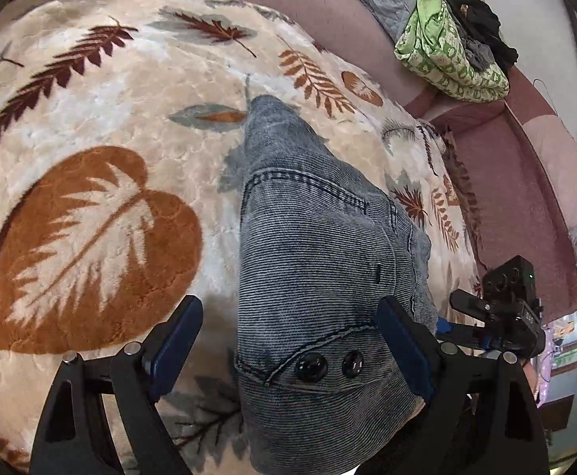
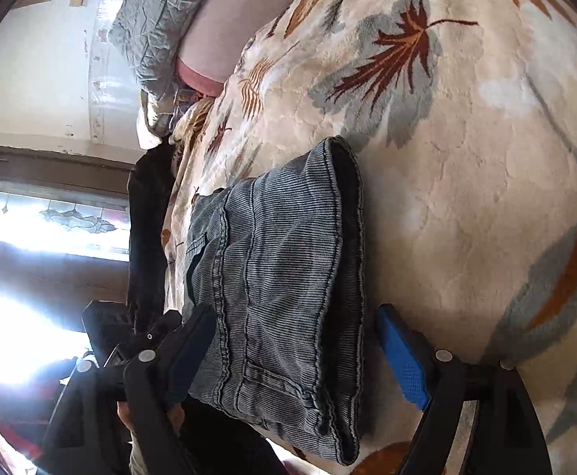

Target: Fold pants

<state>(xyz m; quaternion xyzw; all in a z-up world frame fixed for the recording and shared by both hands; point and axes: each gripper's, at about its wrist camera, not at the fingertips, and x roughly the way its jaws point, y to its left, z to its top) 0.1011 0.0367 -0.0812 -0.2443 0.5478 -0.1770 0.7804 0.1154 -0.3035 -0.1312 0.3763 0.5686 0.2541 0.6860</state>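
Observation:
Grey-blue ribbed pants (image 1: 320,245) lie folded into a compact bundle on a cream blanket (image 1: 90,118) with a leaf print. Two black buttons (image 1: 310,368) show at the waistband, close to the camera. My left gripper (image 1: 288,308) is open above that end; its left finger hangs over the blanket and its right finger over the bundle's right edge. In the right wrist view the pants (image 2: 280,257) show their hem and seams. My right gripper (image 2: 294,312) is open astride them, with the blue right pad (image 2: 403,360) clear of the cloth. Neither gripper holds anything.
A green patterned cloth (image 1: 446,55) with dark clothes on it lies at the back right on a pink sheet (image 1: 328,8). A grey quilt (image 2: 150,19) is bunched at the bed's far end. A dark garment (image 2: 146,217) hangs at the bed's edge by a bright window (image 2: 51,213).

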